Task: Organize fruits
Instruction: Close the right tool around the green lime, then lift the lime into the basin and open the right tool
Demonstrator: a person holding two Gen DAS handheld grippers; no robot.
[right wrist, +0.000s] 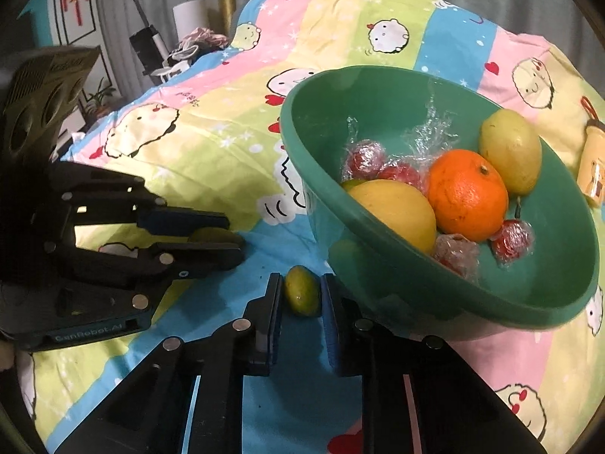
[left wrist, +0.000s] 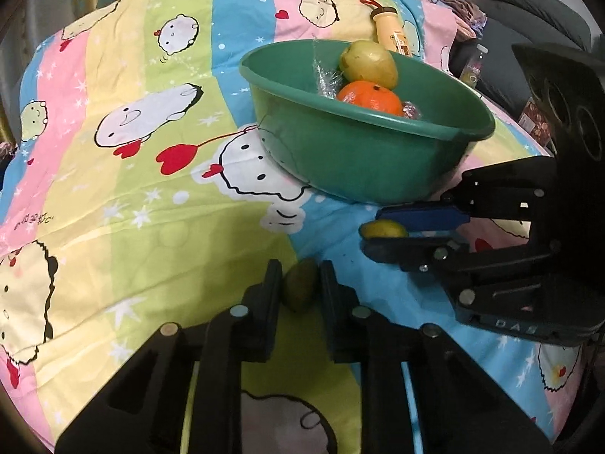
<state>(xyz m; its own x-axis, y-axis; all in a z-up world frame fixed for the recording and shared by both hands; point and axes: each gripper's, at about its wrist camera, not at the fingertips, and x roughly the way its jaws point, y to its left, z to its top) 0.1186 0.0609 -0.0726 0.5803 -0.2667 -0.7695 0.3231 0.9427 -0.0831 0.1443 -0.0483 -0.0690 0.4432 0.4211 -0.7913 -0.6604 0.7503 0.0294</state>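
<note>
A green plastic bowl [left wrist: 378, 159] sits on the cartoon bedspread. It holds an orange [right wrist: 469, 195], a yellow-green pear [right wrist: 510, 151], a yellow fruit [right wrist: 397, 212] and several plastic-wrapped red fruits [right wrist: 365, 159]. My left gripper [left wrist: 300, 283] is shut on a small green fruit [left wrist: 300, 287] just above the bedspread; it shows from the side in the right wrist view [right wrist: 227, 236]. My right gripper [right wrist: 302, 291] is shut on another small green fruit [right wrist: 302, 295]; it shows in the left wrist view [left wrist: 372, 232] with that fruit [left wrist: 383, 229], right in front of the bowl.
A yellow bottle with a red strap [left wrist: 391, 28] lies on the bed behind the bowl. Clothes and a dark sofa [left wrist: 537, 11] are at the far right. A vacuum cleaner [right wrist: 147, 38] stands beyond the bed. The bedspread [left wrist: 132, 208] lies open to the left of the bowl.
</note>
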